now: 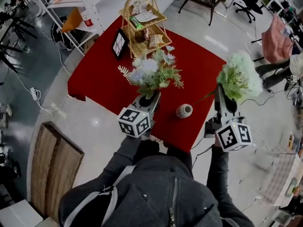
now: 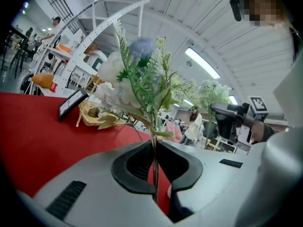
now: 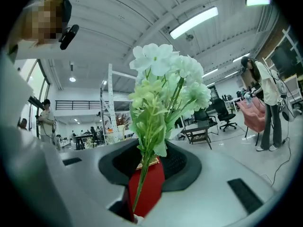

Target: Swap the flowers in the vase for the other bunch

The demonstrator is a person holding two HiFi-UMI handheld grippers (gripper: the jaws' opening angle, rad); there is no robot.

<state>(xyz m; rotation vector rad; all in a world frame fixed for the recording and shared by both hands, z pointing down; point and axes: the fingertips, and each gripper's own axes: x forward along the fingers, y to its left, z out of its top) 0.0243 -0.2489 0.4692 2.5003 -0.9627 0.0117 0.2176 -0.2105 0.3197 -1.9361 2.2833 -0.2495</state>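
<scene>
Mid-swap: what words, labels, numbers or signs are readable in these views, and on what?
None readable.
Marker cube on the left tool, and the one on the right tool: square patterns only, no letters.
Packets in the wicker basket: print too small.
Black frame on the red table: too small to read.
Blue-white bunch and green-white bunch: no tags visible.

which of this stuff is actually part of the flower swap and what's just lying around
In the job: vase, blue-white bunch in left gripper, green-white bunch in right gripper.
Lying about: wicker basket, picture frame.
</scene>
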